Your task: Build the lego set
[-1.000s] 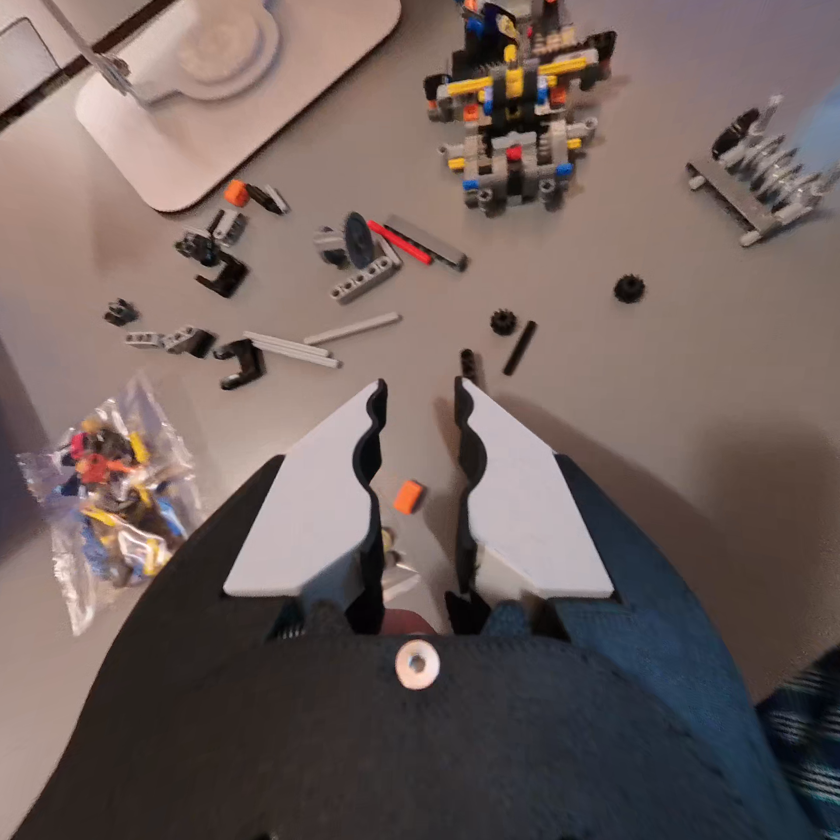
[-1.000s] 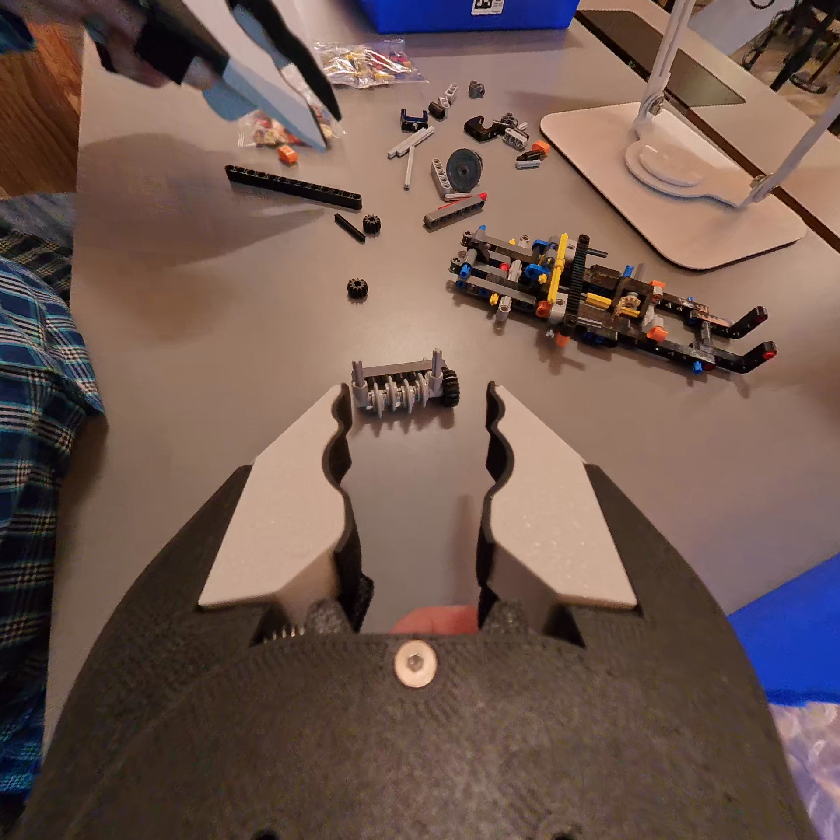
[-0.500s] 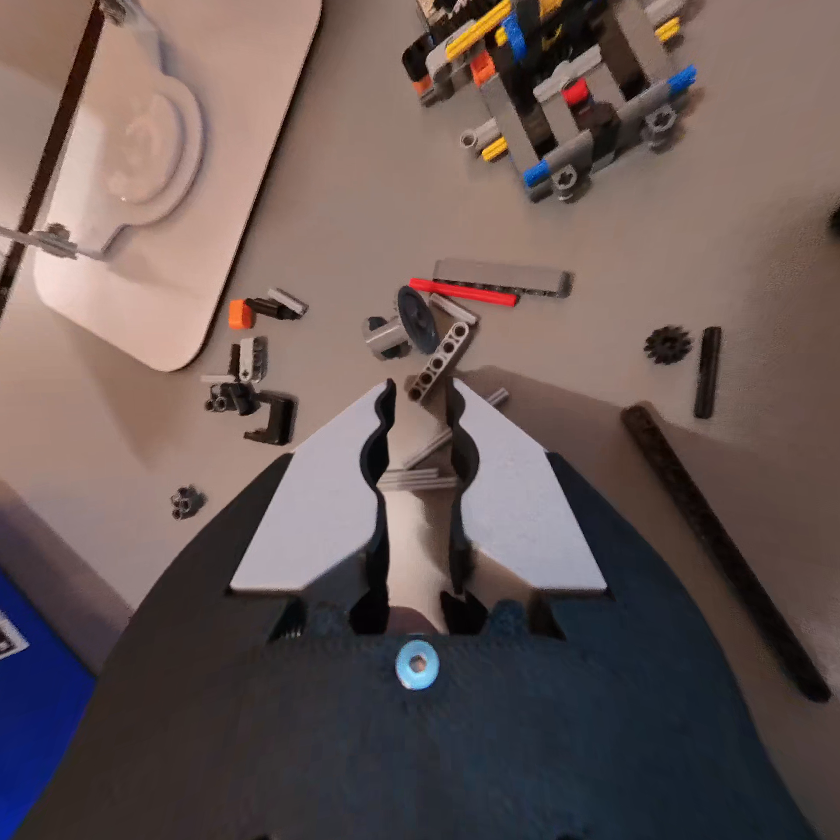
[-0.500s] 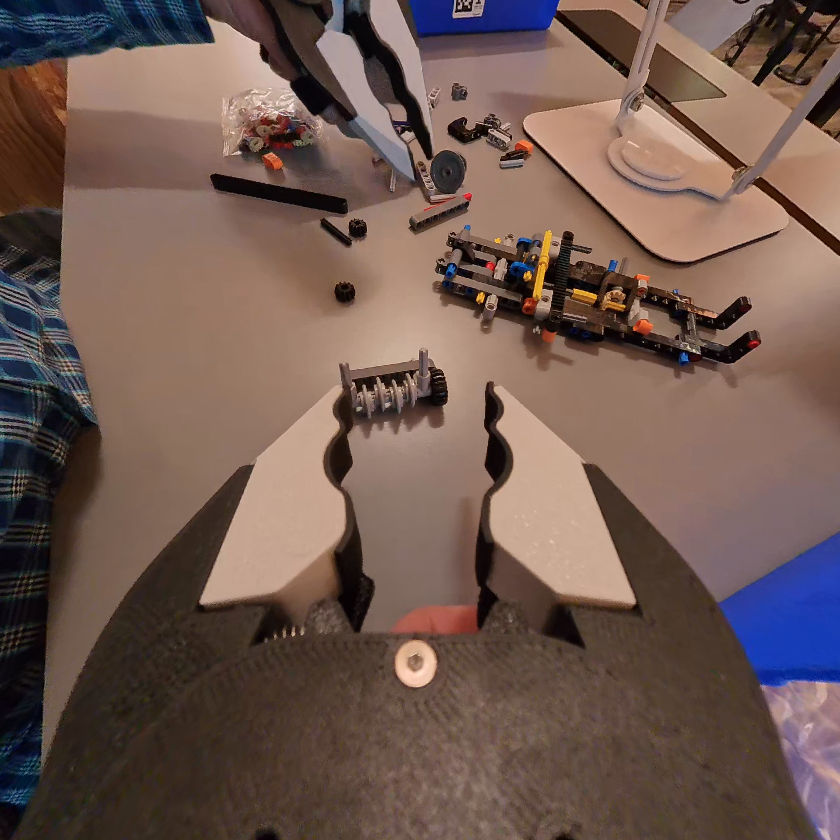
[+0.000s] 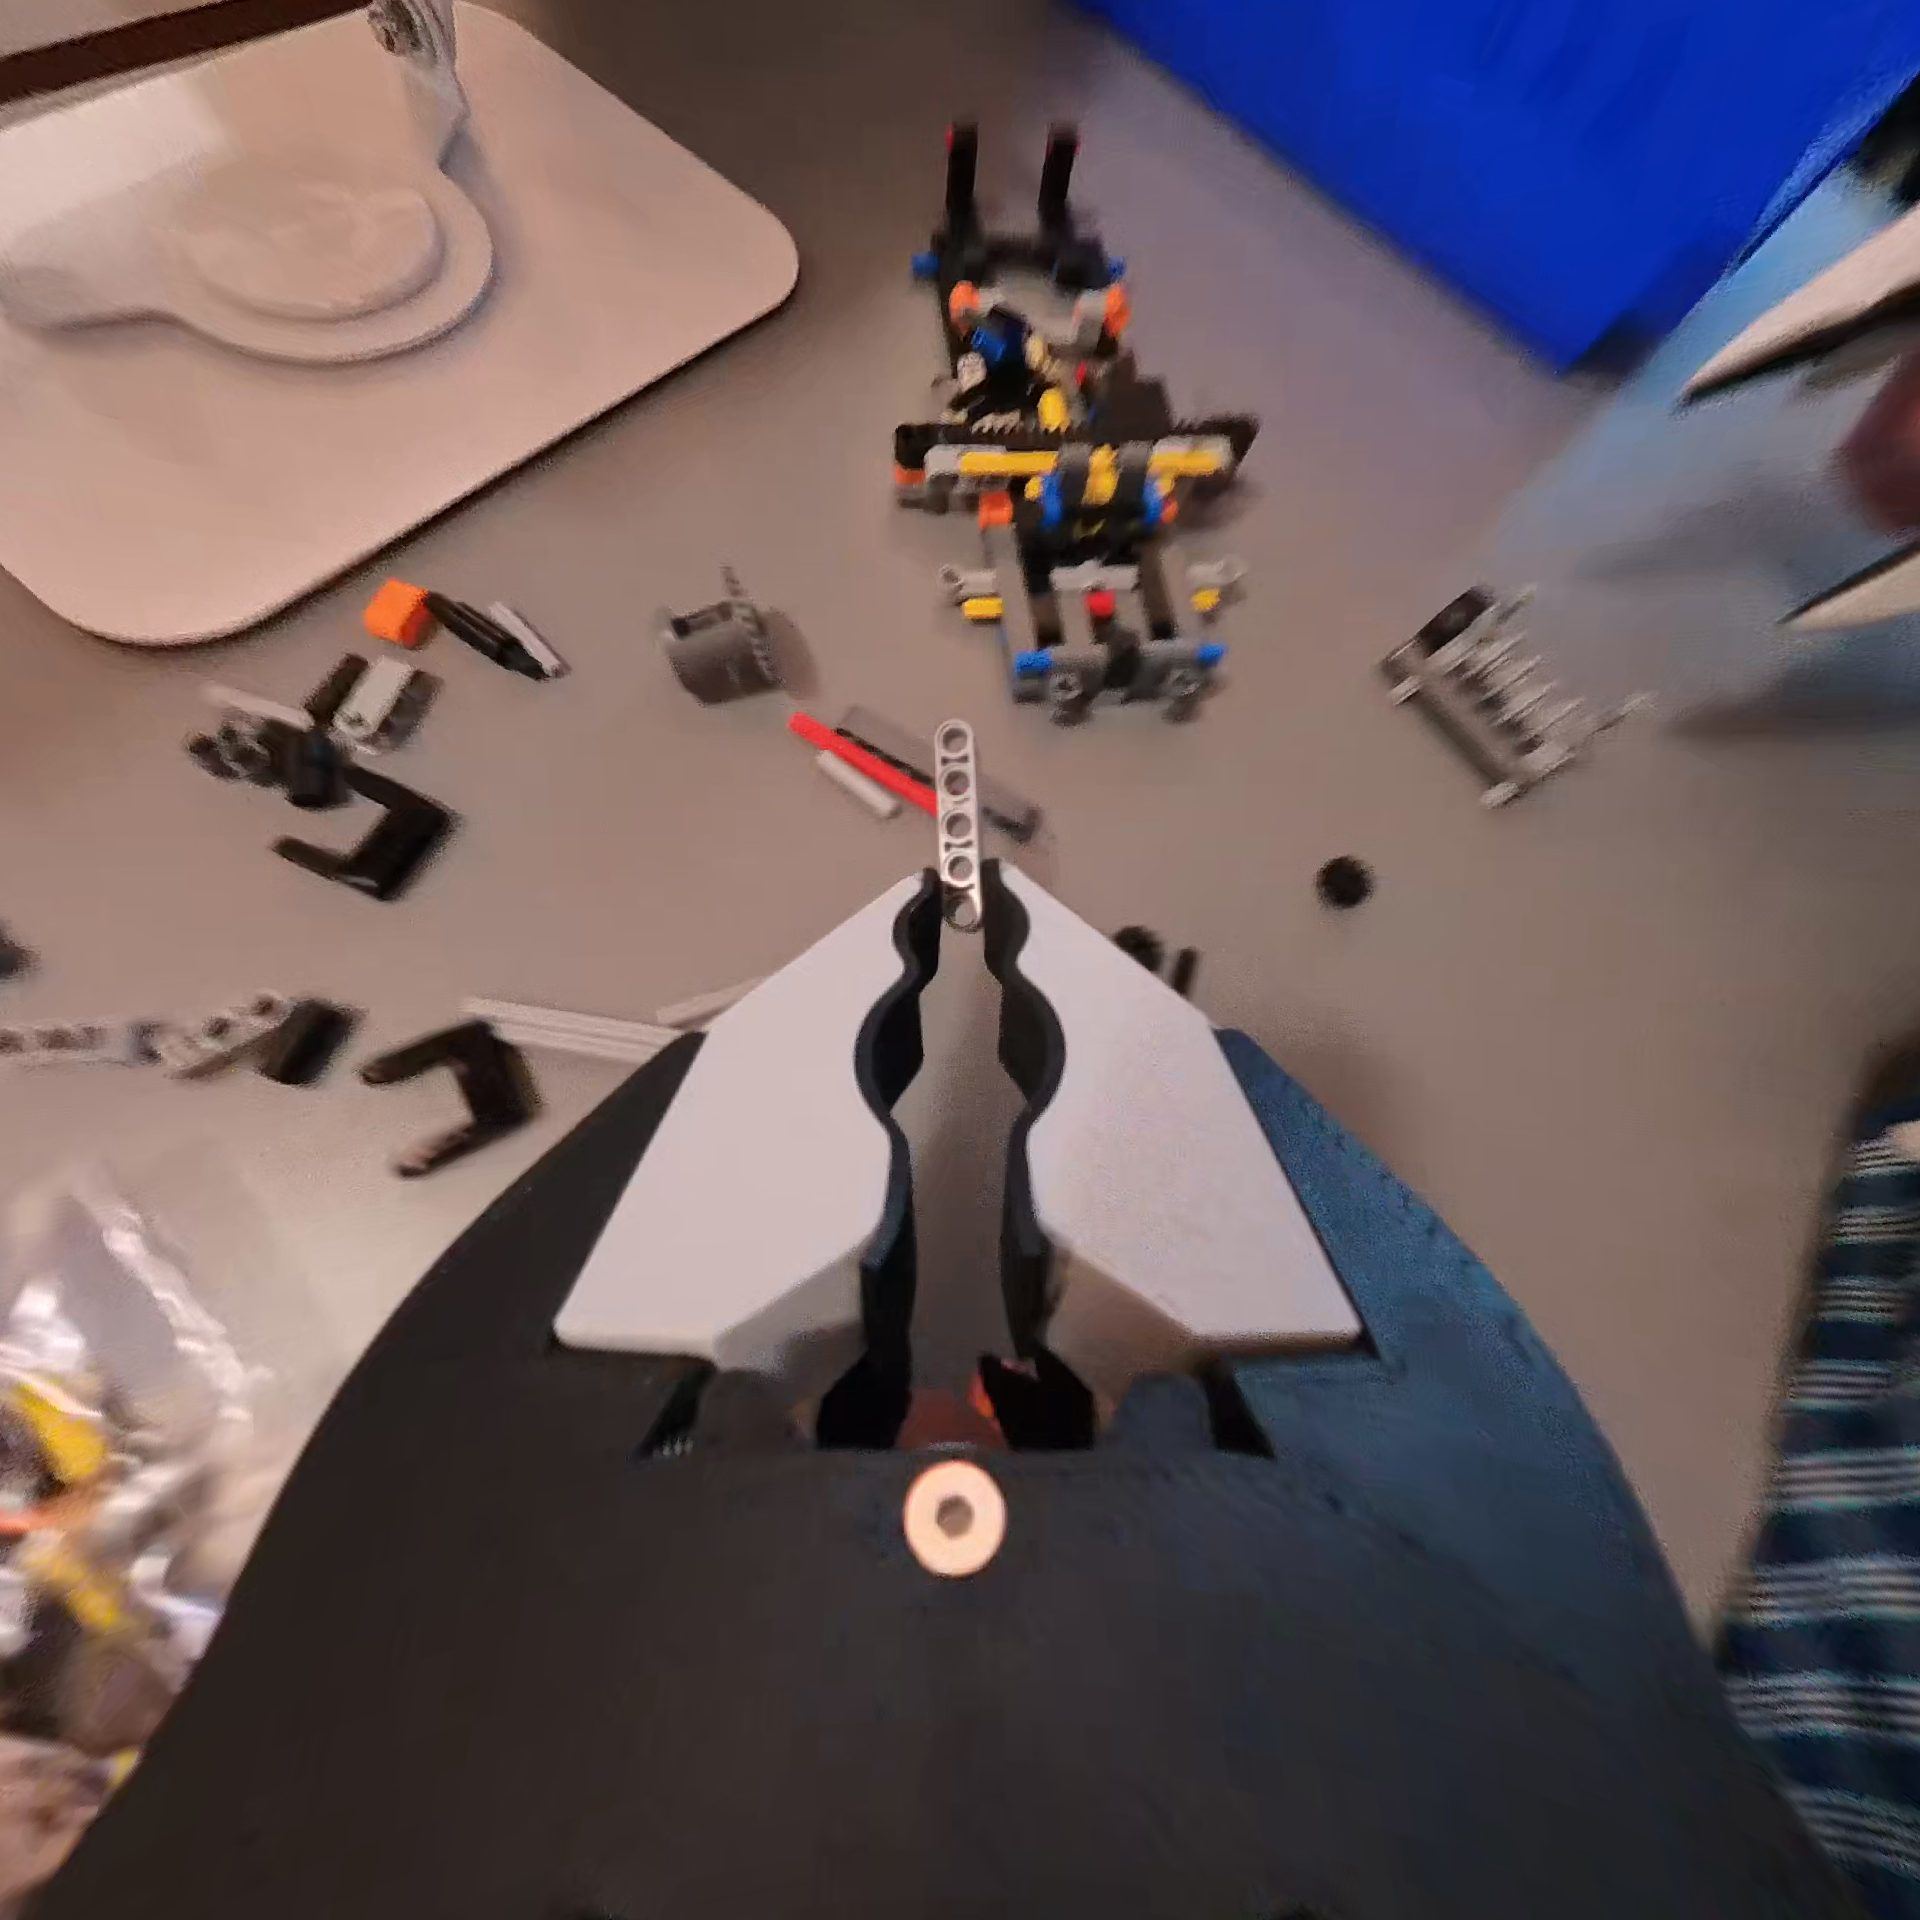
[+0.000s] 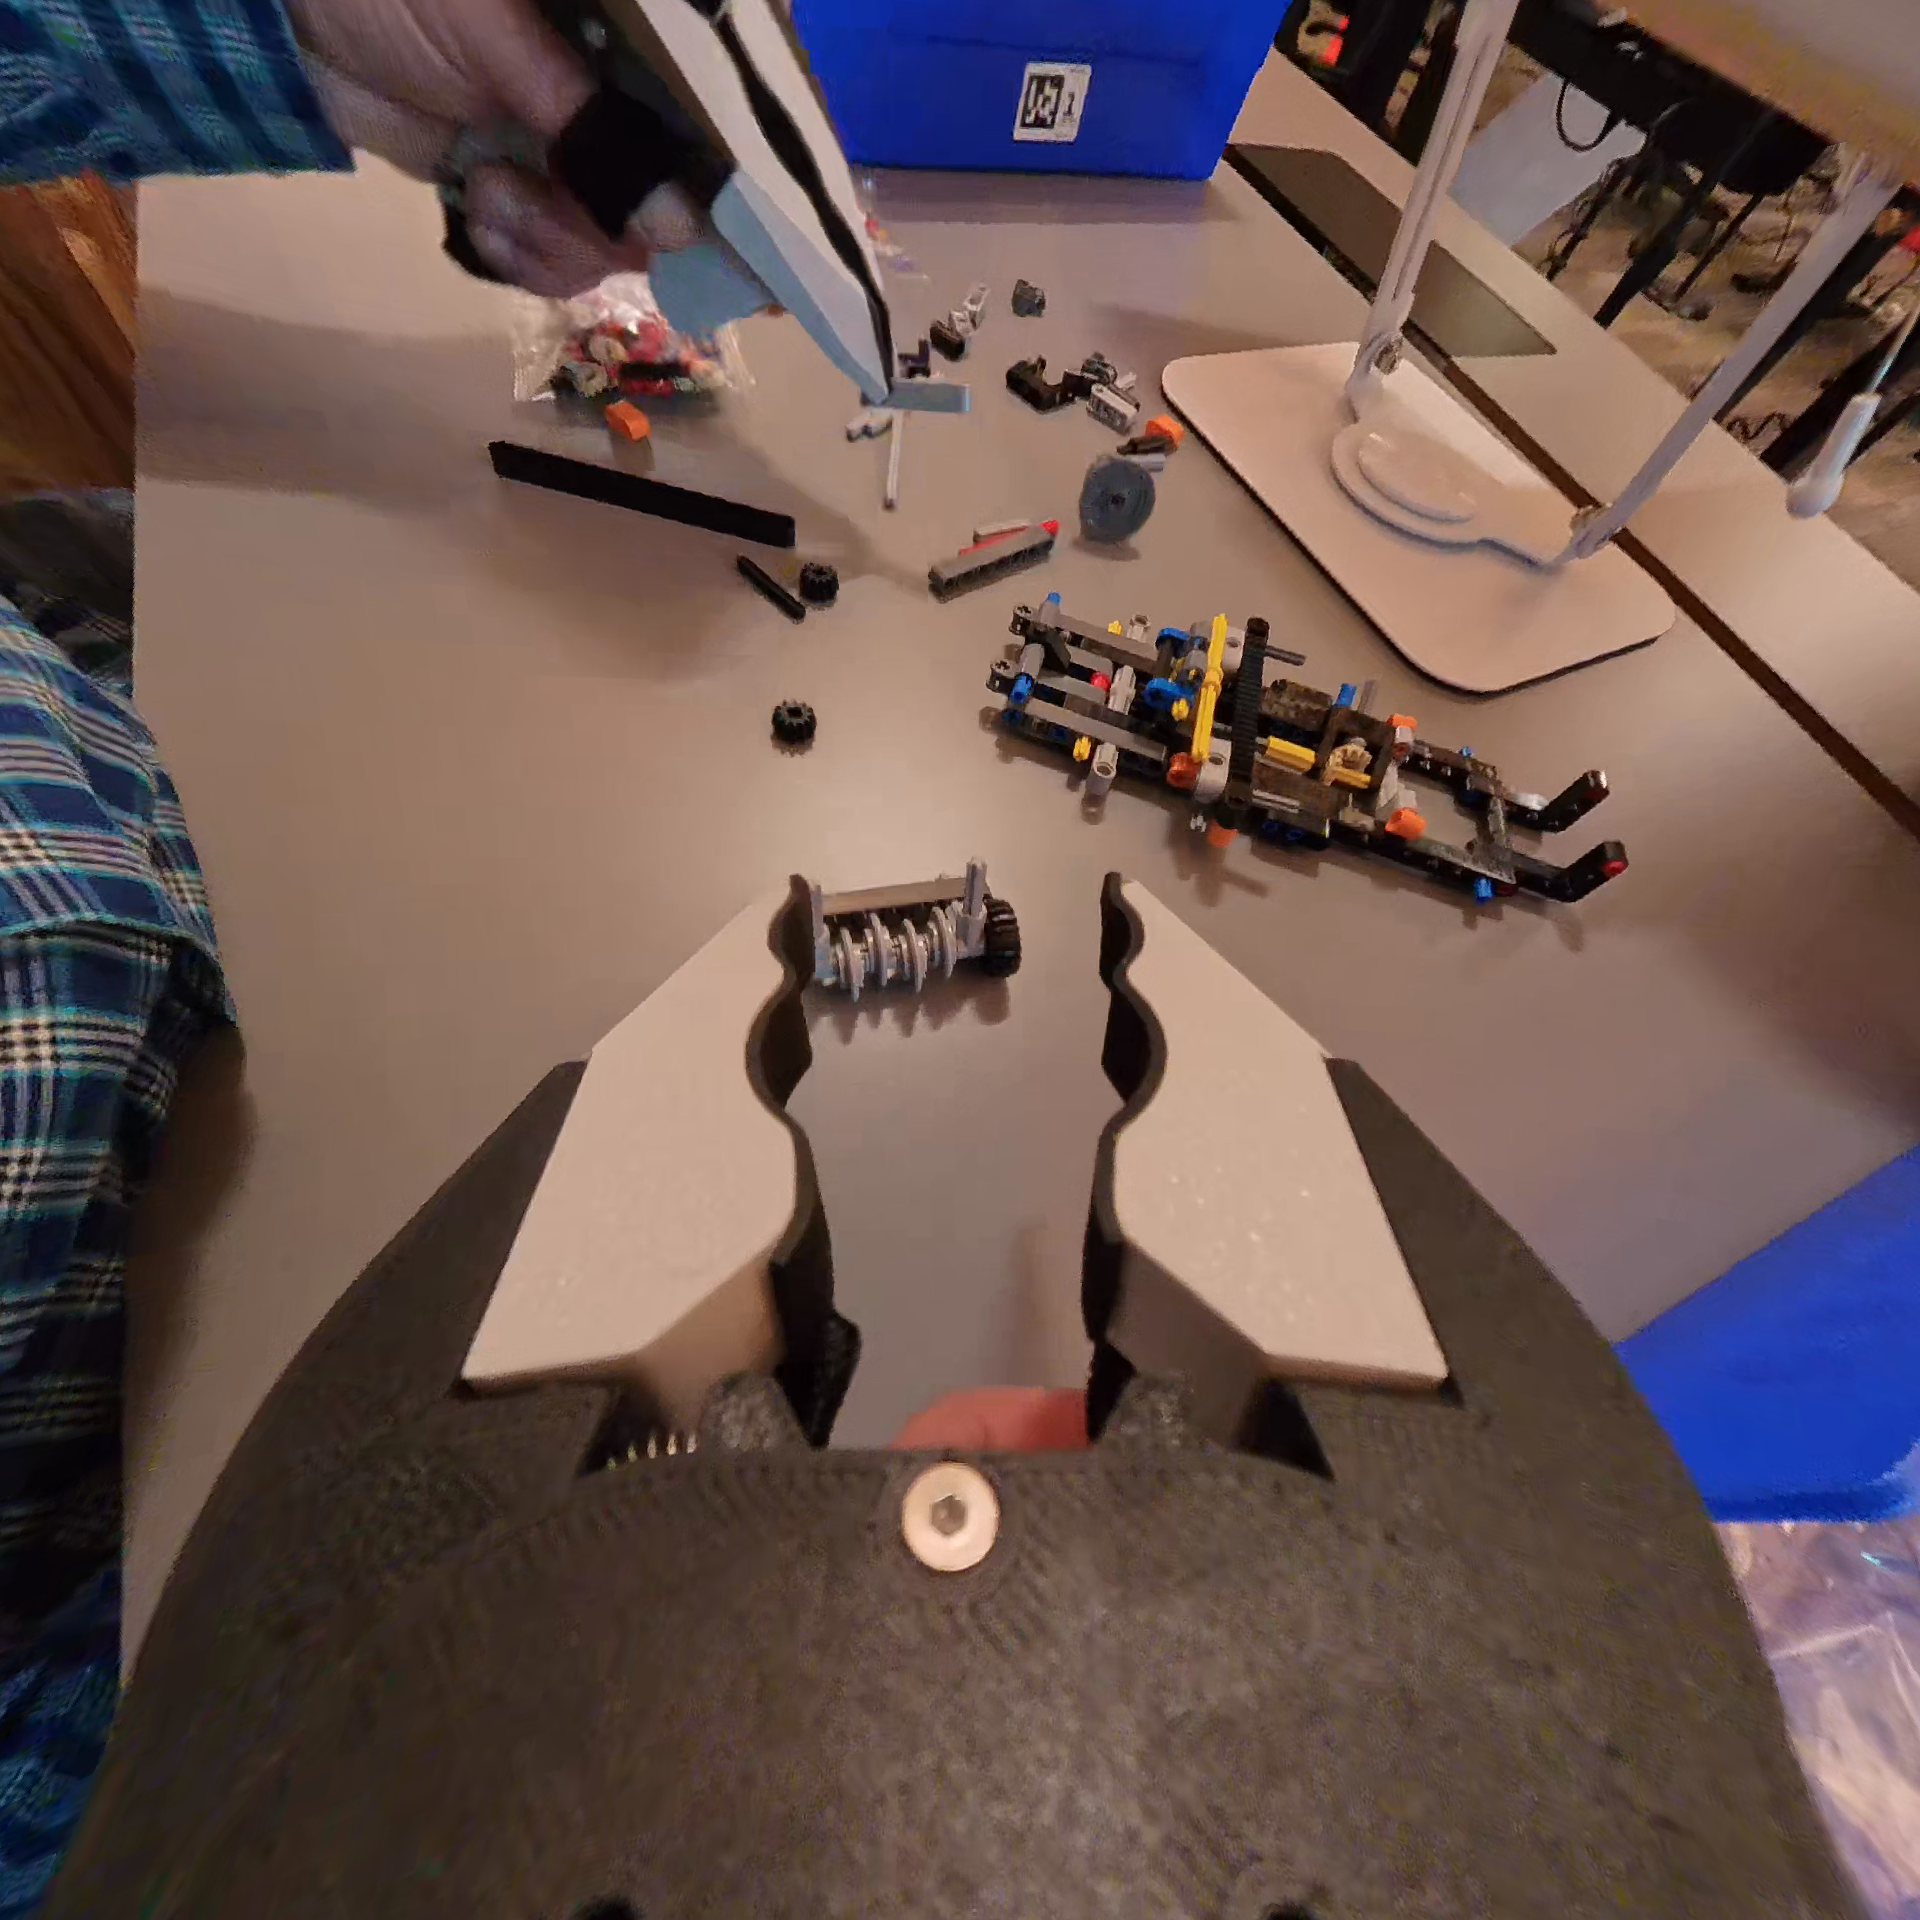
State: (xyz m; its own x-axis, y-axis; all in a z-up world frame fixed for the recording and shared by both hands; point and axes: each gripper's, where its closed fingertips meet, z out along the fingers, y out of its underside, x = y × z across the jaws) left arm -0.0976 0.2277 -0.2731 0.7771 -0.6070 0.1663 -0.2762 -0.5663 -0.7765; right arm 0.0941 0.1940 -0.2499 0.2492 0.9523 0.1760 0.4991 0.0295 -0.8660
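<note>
My left gripper (image 5: 961, 896) is shut on one end of a light grey beam with holes (image 5: 954, 800), held above the table. In the right wrist view it (image 6: 883, 390) hangs at the far left with the beam (image 6: 930, 397) sticking out sideways. The partly built chassis (image 5: 1070, 499) lies ahead; it also shows in the right wrist view (image 6: 1278, 738). My right gripper (image 6: 945, 914) is open and empty. A small grey gear assembly (image 6: 914, 930) rests on the table just beyond its tips, close to the left finger.
Loose parts lie about: a long black beam (image 6: 639, 494), black gears (image 6: 793, 721), a grey disc (image 6: 1117, 499), a red axle (image 5: 862, 758), black brackets (image 5: 364, 831). A parts bag (image 6: 623, 358), a white stand base (image 6: 1423, 520) and a blue bin (image 6: 1029, 94) stand behind. From my left tips it is roughly 6 centimeters to the red axle (image 5: 862, 758); from my right, 20 centimeters. It is also in sight in the right wrist view (image 6: 1013, 527).
My left gripper has closed on the grey holed beam and lifted it off the table, swinging toward the chassis. My right gripper has stayed open over the gear assembly.
</note>
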